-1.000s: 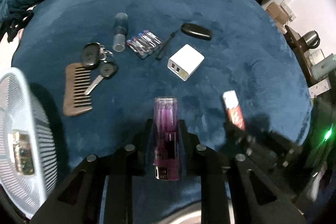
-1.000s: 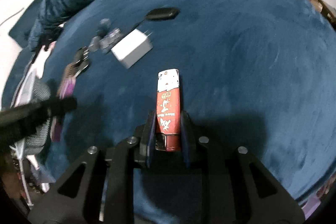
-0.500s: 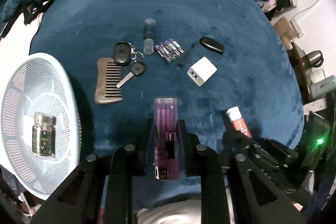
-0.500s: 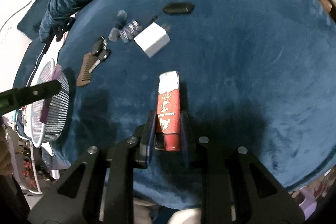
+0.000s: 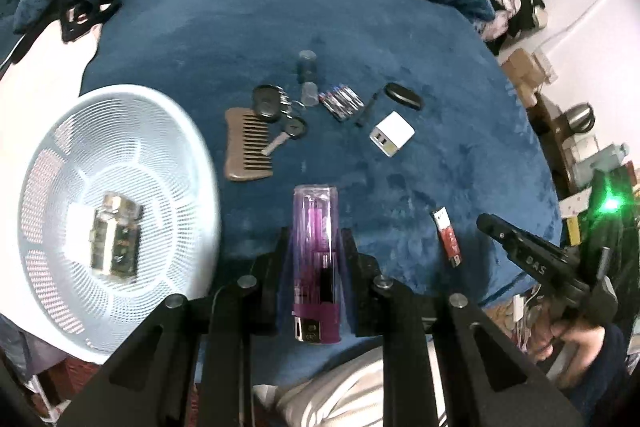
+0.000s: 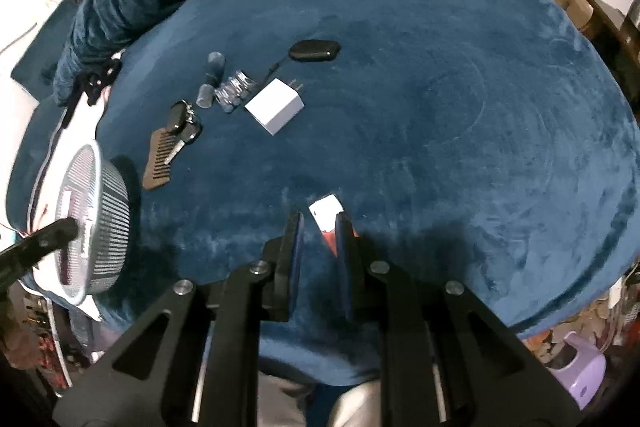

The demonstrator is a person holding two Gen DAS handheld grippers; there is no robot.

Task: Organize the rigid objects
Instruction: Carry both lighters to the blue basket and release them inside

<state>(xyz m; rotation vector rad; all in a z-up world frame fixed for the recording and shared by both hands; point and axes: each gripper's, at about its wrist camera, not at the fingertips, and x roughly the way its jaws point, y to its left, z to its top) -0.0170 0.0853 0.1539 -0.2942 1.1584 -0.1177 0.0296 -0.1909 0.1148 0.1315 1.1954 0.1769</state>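
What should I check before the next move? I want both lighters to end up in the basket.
1. Purple lighter clamped in left gripper: ok.
2. Red lighter held by right gripper: not ok; it lies on the blue blanket, and the narrow jaws hold nothing.
3. White basket has room beside the small jar: ok.
4. Left gripper over the basket: not ok; it is over the blanket beside it.
5. Comb out of the likely path: ok.
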